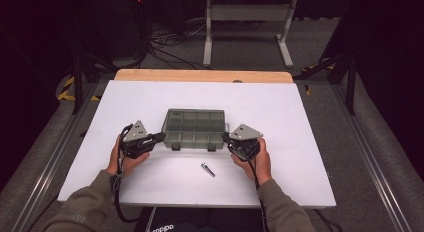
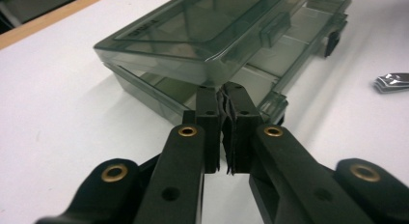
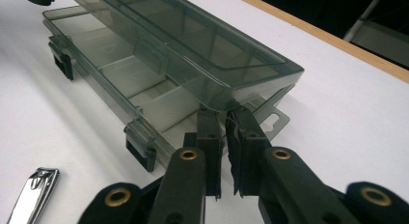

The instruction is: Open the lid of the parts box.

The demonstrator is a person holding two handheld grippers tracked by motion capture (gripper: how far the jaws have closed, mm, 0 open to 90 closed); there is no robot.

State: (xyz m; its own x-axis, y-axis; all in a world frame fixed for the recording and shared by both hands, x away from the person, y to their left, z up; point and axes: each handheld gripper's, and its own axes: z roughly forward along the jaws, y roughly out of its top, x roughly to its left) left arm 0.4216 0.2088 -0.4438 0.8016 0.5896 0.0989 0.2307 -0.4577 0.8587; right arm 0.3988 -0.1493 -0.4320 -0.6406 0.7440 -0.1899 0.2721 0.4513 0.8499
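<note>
Both our left gripper (image 1: 161, 136) and right gripper (image 1: 226, 138), fingers clenched, prop the box lid (image 2: 212, 35); slipping would drop it.

Person in olive-grey sleeves (image 1: 82, 207); each black gripper (image 2: 223, 96) has brass-ringed screw holes, a grey three-cornered top plate (image 1: 135, 131) and a trailing black cable (image 1: 118, 202).

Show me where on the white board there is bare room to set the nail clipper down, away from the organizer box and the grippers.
Bare: the wide strip of white board between the organizer box and the wooden edge, and both outer sides beyond the hands. Crowded: the near middle, where the left gripper and right gripper meet the box ends, with the nail clipper just before it.
</note>
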